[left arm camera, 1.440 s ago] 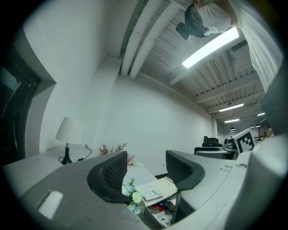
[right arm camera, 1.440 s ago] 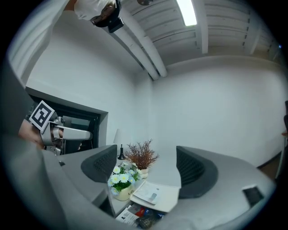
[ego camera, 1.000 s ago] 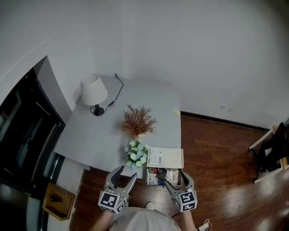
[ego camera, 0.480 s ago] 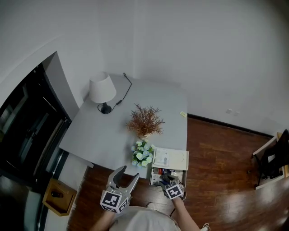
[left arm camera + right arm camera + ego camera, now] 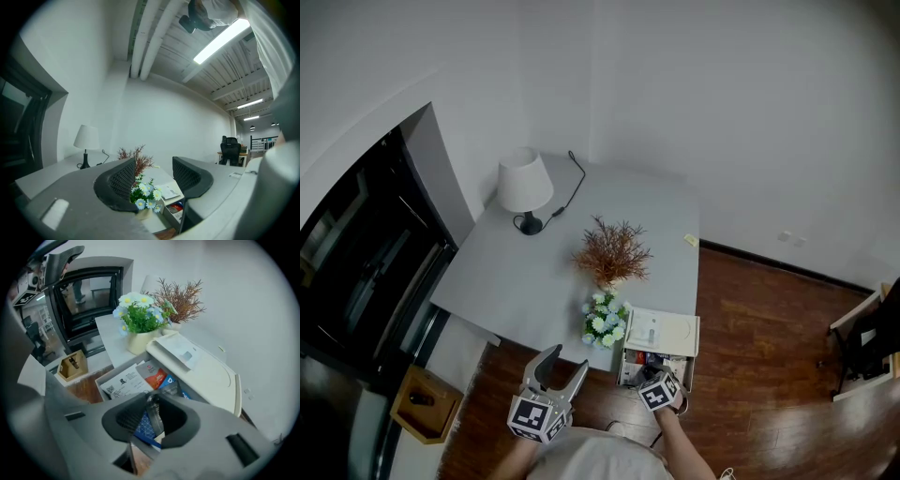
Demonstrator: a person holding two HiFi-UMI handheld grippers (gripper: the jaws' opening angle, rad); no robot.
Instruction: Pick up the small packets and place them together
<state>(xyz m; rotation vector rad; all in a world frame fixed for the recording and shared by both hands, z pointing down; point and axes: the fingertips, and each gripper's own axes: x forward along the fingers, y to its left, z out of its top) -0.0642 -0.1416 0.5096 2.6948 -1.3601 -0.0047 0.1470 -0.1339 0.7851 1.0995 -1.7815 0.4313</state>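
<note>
Crinkled dark foil is what my right claw (image 5: 151, 401) has between its pads: a small foil packet (image 5: 153, 414), standing edge-on and pinched near its upper end. A second ago this claw hung wide above the open white box (image 5: 99, 378). Since then it has tipped nose-down into the box and its jaws have just been closing, and now they are clamped on the packet. I read that as the grab made, so lifting it out should come next, provided the hold keeps on such slick film.

Directly beneath the claw lies a blue packet (image 5: 139, 428) with a fine lattice print, flat and glossy. Just beyond the tips sit a red packet (image 5: 154, 376) and a white printed sheet (image 5: 123, 380), both smooth and rectangular. The claw's pads are black with a mesh texture, which should bite well on foil.

My left claw (image 5: 154, 174) hovers level, off to the side of the box. Its jaws stand apart with nothing between them, and only the flower pot (image 5: 145, 199) shows well beyond them.
</note>
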